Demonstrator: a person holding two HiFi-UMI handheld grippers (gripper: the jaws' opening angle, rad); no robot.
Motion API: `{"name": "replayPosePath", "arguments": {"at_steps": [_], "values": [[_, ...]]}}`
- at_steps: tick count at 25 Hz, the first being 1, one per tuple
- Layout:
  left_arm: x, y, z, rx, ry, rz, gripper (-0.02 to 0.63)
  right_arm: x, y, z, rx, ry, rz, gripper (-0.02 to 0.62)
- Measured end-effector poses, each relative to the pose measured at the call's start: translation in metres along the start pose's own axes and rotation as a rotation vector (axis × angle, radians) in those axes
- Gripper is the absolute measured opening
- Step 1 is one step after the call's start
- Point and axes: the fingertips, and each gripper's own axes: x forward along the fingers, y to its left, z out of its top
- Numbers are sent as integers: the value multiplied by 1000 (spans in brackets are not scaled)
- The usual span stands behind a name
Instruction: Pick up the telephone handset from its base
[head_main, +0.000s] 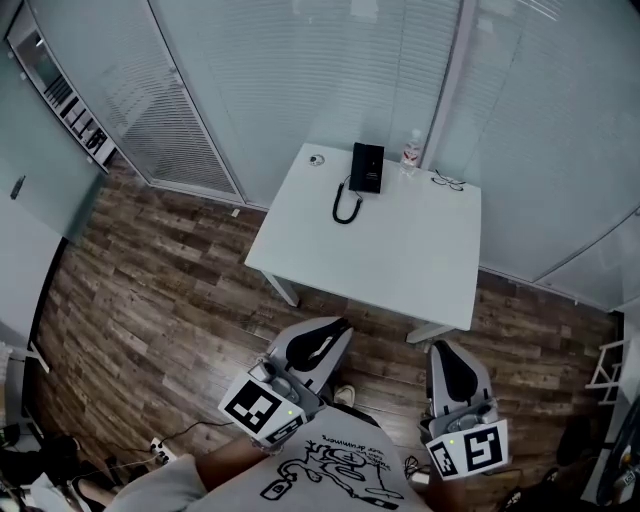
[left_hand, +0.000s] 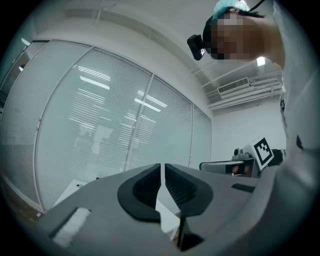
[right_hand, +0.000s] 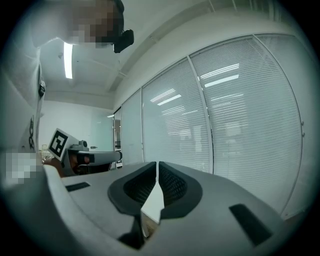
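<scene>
The black telephone (head_main: 367, 166) sits near the far edge of a white table (head_main: 400, 250), with its handset resting on the base and a black cord (head_main: 346, 208) looping toward me. My left gripper (head_main: 333, 332) is held low in front of the table, well short of the phone and over the wooden floor. Its jaws are shut with nothing between them (left_hand: 162, 172). My right gripper (head_main: 447, 353) hangs beside it at the table's near right corner, also shut and holding nothing (right_hand: 157, 170). Both grippers point level toward the table.
A clear bottle (head_main: 411, 150), a pair of glasses (head_main: 449, 181) and a small round object (head_main: 317, 159) lie near the phone. Glass walls with blinds (head_main: 300, 70) close in the corner behind the table. A wall shelf (head_main: 75, 110) is at the far left.
</scene>
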Motion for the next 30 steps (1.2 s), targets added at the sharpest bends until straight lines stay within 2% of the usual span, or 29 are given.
{"name": "replayPosePath", "arguments": {"at_steps": [8,23,30], "values": [[18,45,0,-33,5,-8,26,47,-1,0,-1,20,2,17],[48,208,27,-64,-6,-4,25,223,26,15,-25,46,50,17],[54,238,24,-80,11,-17,26,250,27,11,-12,56,26,17]]}}
